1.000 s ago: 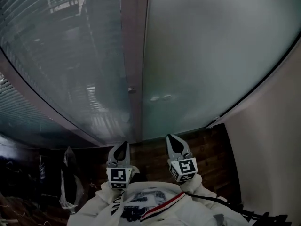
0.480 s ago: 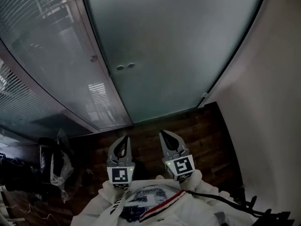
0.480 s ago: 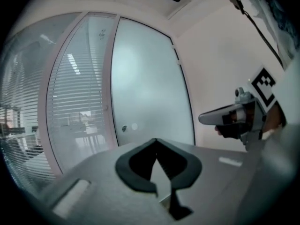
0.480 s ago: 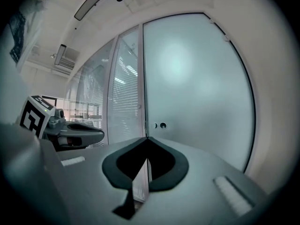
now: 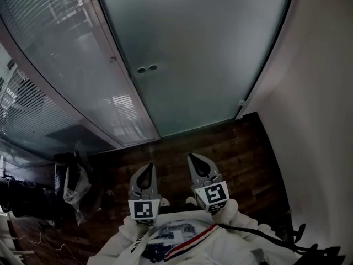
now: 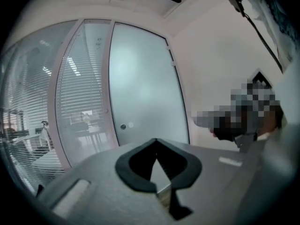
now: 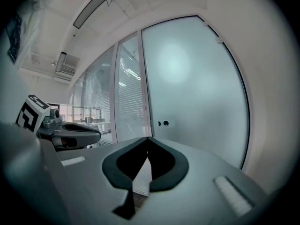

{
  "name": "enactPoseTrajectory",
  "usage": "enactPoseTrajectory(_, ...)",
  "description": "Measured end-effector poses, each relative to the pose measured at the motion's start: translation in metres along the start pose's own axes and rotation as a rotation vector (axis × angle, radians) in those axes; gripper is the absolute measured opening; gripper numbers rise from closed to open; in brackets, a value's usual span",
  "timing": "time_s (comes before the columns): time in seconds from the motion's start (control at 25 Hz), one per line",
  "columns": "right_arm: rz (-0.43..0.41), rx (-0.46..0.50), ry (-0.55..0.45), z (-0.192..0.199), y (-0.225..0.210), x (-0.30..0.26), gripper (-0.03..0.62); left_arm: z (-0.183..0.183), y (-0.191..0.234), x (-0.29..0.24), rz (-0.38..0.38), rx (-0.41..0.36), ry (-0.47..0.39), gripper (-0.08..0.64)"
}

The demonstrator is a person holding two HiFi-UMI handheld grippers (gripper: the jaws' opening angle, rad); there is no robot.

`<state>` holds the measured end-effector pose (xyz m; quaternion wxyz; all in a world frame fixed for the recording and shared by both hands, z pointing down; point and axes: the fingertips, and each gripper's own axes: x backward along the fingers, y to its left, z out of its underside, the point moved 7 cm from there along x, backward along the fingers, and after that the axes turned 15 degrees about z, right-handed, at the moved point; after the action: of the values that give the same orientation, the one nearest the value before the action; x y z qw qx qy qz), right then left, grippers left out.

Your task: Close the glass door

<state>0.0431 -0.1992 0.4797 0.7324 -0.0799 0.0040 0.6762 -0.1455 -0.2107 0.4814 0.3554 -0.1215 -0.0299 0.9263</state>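
Observation:
The frosted glass door (image 5: 204, 54) stands ahead, filling the gap between a pale frame post (image 5: 118, 73) and the wall. Two small round fittings (image 5: 147, 69) sit near its left edge. The same door shows in the left gripper view (image 6: 143, 88) and in the right gripper view (image 7: 197, 93). Both grippers hang low in front of my body, well short of the door and touching nothing. My left gripper (image 5: 147, 168) (image 6: 156, 140) is shut and empty. Beside it, my right gripper (image 5: 194, 159) (image 7: 148, 138) is shut too, with nothing between its tips.
A glass partition with blinds (image 5: 49, 54) runs left of the door. A white wall (image 5: 325, 120) closes off the right side. Dark wooden floor (image 5: 231, 148) lies between me and the door. A plastic bag and dark clutter (image 5: 71, 184) sit on the floor at the left.
Both grippers and the view have drawn back from the door, so more wooden floor shows in front of it. The jaws stayed shut throughout.

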Motion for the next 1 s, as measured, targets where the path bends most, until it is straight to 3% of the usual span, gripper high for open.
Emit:
enactPoseTrajectory(0.36, 0.034, 0.026, 0.073, 0.022, 0.043, 0.041, 0.008, 0.028, -0.008, 0.07, 0.032, 0.066, 0.034, 0.003)
enactPoseTrajectory(0.6, 0.039, 0.046, 0.142, 0.056, 0.126, 0.084, 0.008, 0.063, 0.012, 0.16, 0.014, 0.13, 0.05, 0.003)
enactPoseTrajectory(0.72, 0.045, 0.046, 0.16, 0.071, 0.165, 0.104, 0.008, 0.086, 0.02, 0.197, 0.011, 0.126, 0.062, 0.003)
enactPoseTrajectory(0.88, 0.052, 0.073, 0.14, 0.074, 0.192, 0.131, 0.006, 0.097, 0.016, 0.23, 0.026, 0.139, 0.066, 0.002)
enactPoseTrajectory(1.0, 0.044, 0.123, 0.088, 0.061, 0.197, 0.135, 0.006, 0.082, 0.014, 0.231, 0.045, 0.141, 0.044, 0.003)
